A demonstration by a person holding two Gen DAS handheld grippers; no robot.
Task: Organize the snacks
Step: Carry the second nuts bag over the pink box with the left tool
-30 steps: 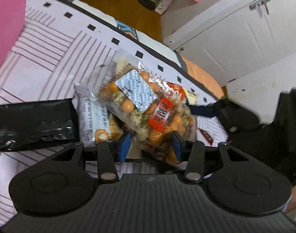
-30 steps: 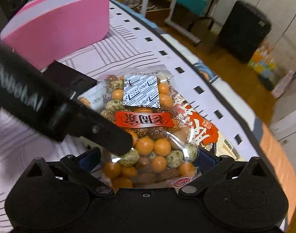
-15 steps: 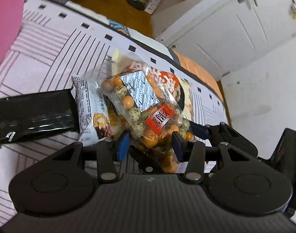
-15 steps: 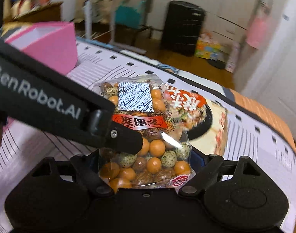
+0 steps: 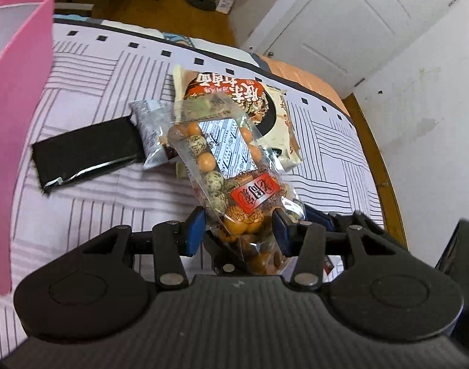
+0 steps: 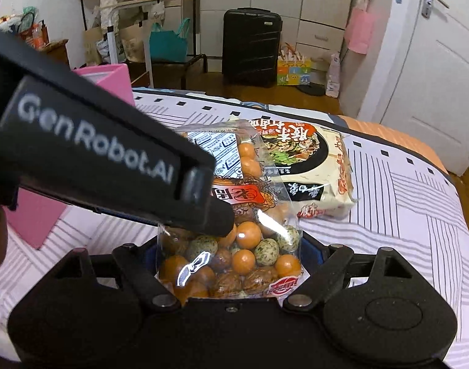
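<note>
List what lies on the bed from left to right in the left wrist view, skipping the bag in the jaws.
Pink box → black packet → small silver snack packet → instant noodle packet.

"GenRobot.AI" stands in white on the left gripper (image 6: 117, 166); the snack bags' red labels carry Chinese characters.
</note>
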